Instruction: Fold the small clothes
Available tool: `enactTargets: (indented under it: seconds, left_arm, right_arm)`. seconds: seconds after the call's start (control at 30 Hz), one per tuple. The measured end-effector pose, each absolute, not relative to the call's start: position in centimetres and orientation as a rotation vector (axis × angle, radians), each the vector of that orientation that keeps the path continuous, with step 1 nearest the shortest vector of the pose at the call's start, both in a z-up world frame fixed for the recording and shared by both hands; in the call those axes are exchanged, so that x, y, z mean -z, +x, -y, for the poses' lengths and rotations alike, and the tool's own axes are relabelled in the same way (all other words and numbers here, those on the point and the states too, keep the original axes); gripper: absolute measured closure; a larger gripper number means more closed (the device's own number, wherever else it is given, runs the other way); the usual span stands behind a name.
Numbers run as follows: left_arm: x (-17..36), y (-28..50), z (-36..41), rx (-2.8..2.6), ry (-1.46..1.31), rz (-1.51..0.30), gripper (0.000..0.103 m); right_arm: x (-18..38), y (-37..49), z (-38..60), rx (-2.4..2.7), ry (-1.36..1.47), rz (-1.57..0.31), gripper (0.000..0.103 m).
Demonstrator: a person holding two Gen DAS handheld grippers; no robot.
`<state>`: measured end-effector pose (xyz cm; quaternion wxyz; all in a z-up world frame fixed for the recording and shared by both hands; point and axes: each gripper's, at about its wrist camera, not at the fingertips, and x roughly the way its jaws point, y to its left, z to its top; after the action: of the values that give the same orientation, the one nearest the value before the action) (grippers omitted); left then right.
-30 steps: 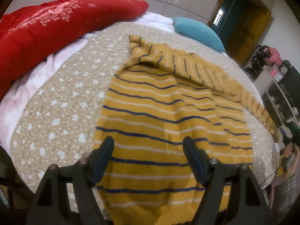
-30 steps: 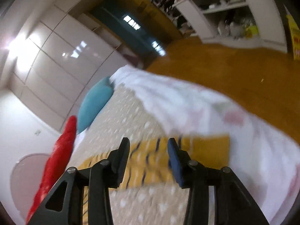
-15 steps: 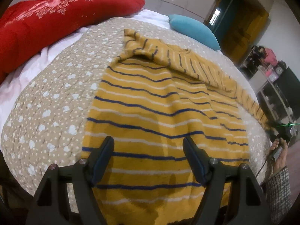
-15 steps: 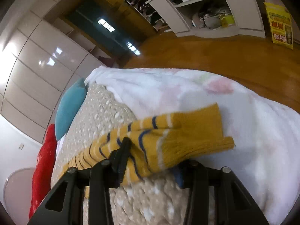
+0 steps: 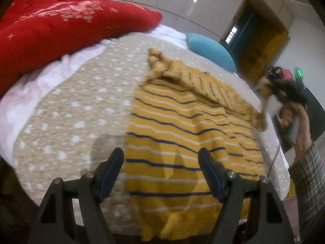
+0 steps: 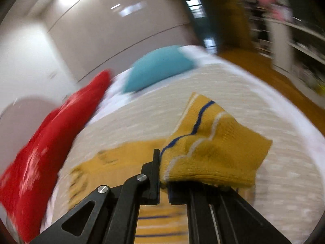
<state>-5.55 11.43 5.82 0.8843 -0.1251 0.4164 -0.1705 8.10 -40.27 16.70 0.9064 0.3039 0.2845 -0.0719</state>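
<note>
A yellow sweater with blue and white stripes (image 5: pixel 182 134) lies flat on the dotted beige bedspread (image 5: pixel 81 105). My left gripper (image 5: pixel 160 172) is open and hovers over the sweater's hem near the bed's front edge. My right gripper (image 6: pixel 163 183) is shut on the sweater's right sleeve cuff (image 6: pixel 213 148) and holds it lifted above the bed. In the left wrist view the right gripper (image 5: pixel 284 89) shows at the far right with the sleeve end (image 5: pixel 262 109) raised off the bed.
A red quilt (image 5: pixel 61 30) lies along the bed's left side and a teal pillow (image 5: pixel 211 48) at its head. White sheet (image 5: pixel 30 93) borders the bedspread. Wooden floor (image 6: pixel 274 77) and shelves (image 6: pixel 294 40) lie to the right.
My right gripper has shut on the sleeve cuff, lifted it and swung inward over the bed. The left gripper has shifted slightly left and stayed open.
</note>
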Motion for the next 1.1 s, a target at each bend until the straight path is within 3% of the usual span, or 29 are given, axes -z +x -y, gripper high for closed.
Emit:
enactTargets:
  seconds: [0.13,0.27,0.37,0.43,0.53,0.7,0.9,1.1]
  left_arm:
    - [-5.1,-5.7,-14.7,0.312,-0.319,-0.859,0.028]
    - [-4.6,-5.9,-16.8,0.287,-0.364,-0.860,0.029]
    - [-4.3,-6.0,-17.8,0.277,-0.381,-0.860,0.028]
    - [-4.1,-6.0,-18.2,0.275,-0.388,-0.859,0.028]
    - [-3.8,-5.9,-18.4,0.272,-0.393,-0.865,0.028]
    - [-4.0,-5.9,-16.9,0.289,-0.377,-0.871,0.028]
    - [-4.7,-6.6,-15.2,0.297,-0.349,-0.886,0.028]
    - [-5.8,-7.1,-15.3,0.263,-0.324,-0.874,0.025]
  right_arm:
    - [-17.9,16.1,28.8,-0.032,0.486,-0.648,0.097]
    - [-15.5,21.2,18.0,-0.135,0.294,-0.751,0.097]
    - [-11.9,23.0,12.3,-0.160,0.172,-0.854,0.088]
    - [-10.4,22.9,9.3,-0.179,0.093,-0.869,0.063]
    - [-10.0,21.3,7.2,-0.214,0.019,-0.820,0.042]
    - [-11.5,19.7,4.7,-0.251,-0.109,-0.760,0.037]
    - [-10.7,17.0,-2.9,-0.267,-0.569,-0.672,0.031]
    - [-11.9,15.0,-1.0,-0.342,-0.447,-0.668,0.031]
